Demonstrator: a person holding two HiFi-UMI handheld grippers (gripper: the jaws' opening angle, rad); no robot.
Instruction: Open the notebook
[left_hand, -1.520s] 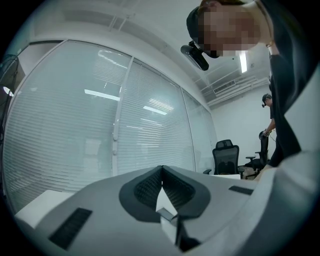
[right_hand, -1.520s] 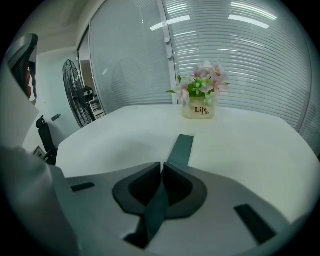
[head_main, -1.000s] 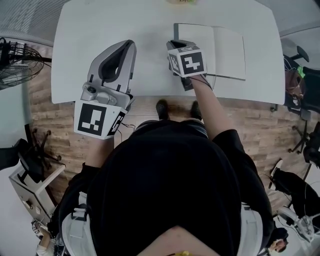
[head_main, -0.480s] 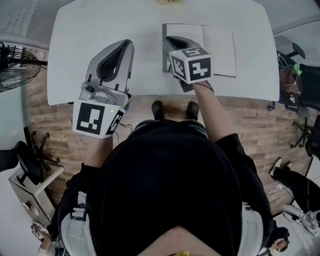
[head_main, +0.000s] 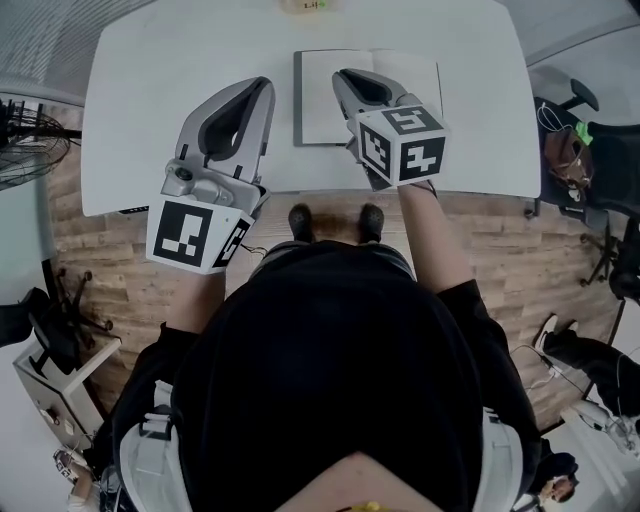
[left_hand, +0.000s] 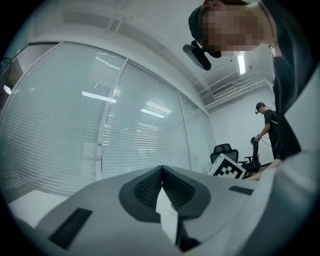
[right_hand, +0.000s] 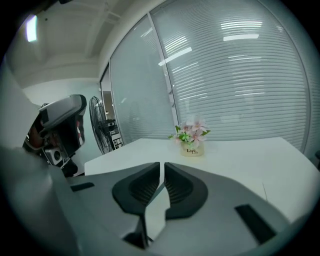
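Holding right gripper (head_main: 346, 76) over notebook (head_main: 320, 100), jaws a slit apart, empty; left gripper (head_main: 262, 86) beside notebook, jaws closed. Judging it light, floppy; pinching cover's free edge.

Both arms reach forward from the body. The left gripper (head_main: 262, 86) is held out about level, its jaws closed tip to tip with nothing between them; its marker cube (head_main: 196, 236) sits back near the chest. The right gripper (head_main: 345, 76) tilts slightly downward, its jaws a thin slit apart and empty. Behind it, a bare forearm (head_main: 425, 225) runs back to a dark sleeve (head_main: 470, 300).
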